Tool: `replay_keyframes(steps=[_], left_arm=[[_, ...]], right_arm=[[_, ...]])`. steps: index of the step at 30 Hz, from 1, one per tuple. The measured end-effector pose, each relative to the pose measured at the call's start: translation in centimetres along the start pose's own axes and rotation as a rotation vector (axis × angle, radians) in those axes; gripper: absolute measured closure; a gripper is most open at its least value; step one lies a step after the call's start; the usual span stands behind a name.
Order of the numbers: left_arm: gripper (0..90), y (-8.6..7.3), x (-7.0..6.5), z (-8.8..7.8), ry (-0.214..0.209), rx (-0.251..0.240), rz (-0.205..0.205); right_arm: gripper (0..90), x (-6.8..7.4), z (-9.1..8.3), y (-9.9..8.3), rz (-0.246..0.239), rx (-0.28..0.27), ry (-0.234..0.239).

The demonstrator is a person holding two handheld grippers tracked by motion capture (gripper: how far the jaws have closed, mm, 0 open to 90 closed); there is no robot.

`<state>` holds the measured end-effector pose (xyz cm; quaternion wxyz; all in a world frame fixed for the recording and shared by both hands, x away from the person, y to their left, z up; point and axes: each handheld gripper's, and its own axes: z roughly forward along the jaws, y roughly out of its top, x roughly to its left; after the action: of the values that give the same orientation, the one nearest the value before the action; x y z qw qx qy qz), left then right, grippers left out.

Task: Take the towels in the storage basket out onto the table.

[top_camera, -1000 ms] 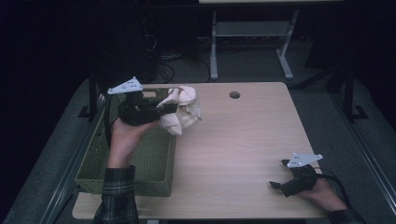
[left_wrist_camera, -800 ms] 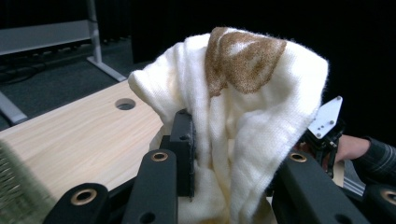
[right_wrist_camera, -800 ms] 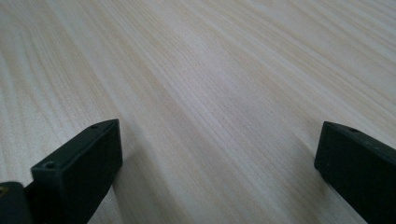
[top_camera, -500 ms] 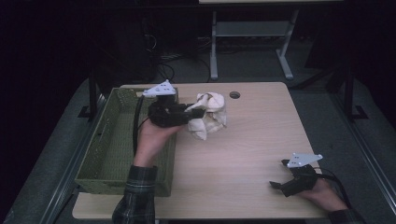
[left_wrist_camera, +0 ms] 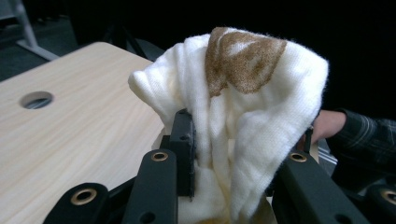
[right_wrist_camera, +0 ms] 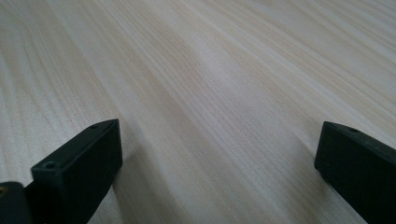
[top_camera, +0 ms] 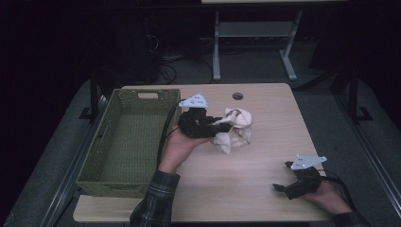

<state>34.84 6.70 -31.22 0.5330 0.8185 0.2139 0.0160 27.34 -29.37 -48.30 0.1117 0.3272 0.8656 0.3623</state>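
**Basket and worktop surroundings**

A green woven basket (top_camera: 127, 142) sits along the left edge of the pale wooden worktop (top_camera: 265, 189), its inside bare and a handle slot cut in its far wall. A round cable hole (top_camera: 237, 96) lies near the worktop's far edge. Beyond that edge, a grey table frame (top_camera: 255, 42) stands on the dark floor, beside tangled cables (top_camera: 165, 66)

Dim lab: bare desks (top_camera: 265, 156), floor cables (top_camera: 165, 71)

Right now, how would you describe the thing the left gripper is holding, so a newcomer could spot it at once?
Start at the green woven basket on the table's left side. Just right of it, the left gripper is shut on a bunched cream cloth. It is the only soft item there, with a fuzzy brown patch.
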Motion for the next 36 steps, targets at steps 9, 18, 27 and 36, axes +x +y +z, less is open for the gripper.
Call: replay_keyframes(steps=[9,18,27,36], left_arm=[[68.3,-1.1,-1.1,3.8,-0.038,0.061,0.02],[68.1,-3.0,-0.8,6.4,-0.041,0.122,0.033],[67.5,-5.5,-0.6,9.2,-0.023,0.189,0.063],[64.4,-7.4,-0.7,11.6,-0.077,0.248,0.069]], right_arm=[[0.4,0.0,0.0,0.0,0.0,0.0,0.0],[0.4,0.0,0.0,0.0,-0.002,-0.001,0.0],[0.4,0.0,0.0,0.0,-0.005,0.0,-0.002],[0.4,0.0,0.0,0.0,-0.005,0.0,-0.001]])
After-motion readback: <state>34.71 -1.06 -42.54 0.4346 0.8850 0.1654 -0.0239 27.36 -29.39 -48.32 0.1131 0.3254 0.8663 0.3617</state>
